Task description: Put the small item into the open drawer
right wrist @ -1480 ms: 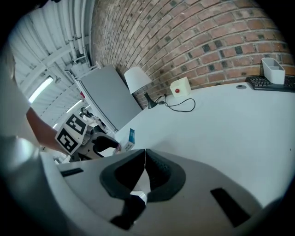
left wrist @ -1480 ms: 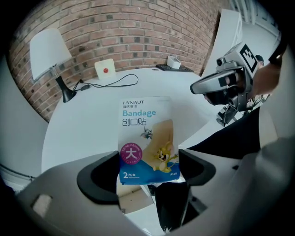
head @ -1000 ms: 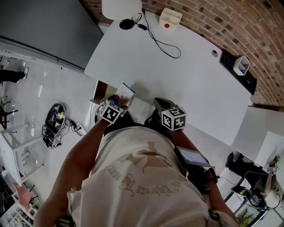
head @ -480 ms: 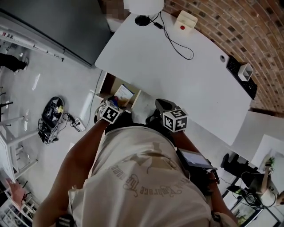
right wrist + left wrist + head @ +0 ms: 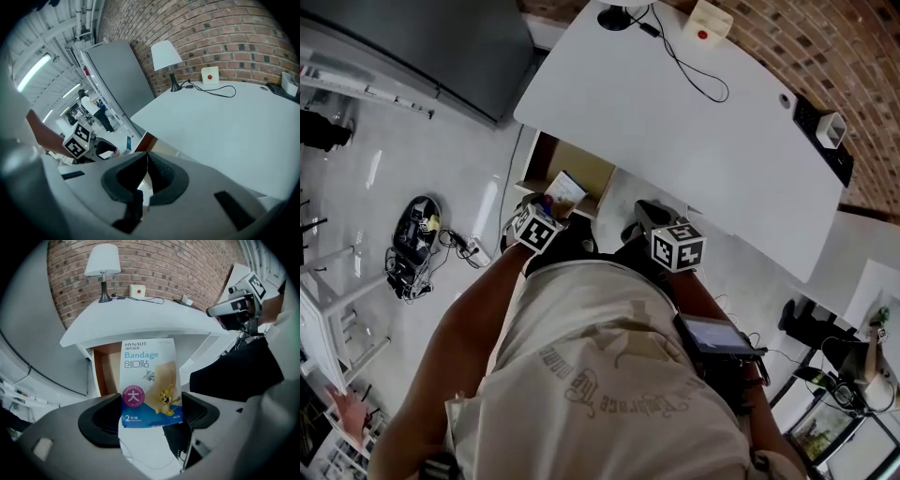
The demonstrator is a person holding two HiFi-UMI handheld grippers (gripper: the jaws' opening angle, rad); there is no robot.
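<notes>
Two grippers are held out in front of the person, close to the white table (image 5: 675, 112). The left gripper (image 5: 149, 414) is squeezing a small bandage packet (image 5: 149, 373) by its bottom part, with one jaw on each side. The packet stands upright in the jaws, and its top end points at the open drawer (image 5: 107, 366). The drawer sticks out from under the left end of the table and is brown wood inside. In the head view the packet is up in the air by the near edge of the drawer, not lying in it. The right gripper (image 5: 146, 173) is off to the right, with its jaws pressed together and nothing between them. Far across the table stand a lamp (image 5: 102, 268) and a little white box with a red button (image 5: 136, 288), next to a brick wall (image 5: 187, 263).
</notes>
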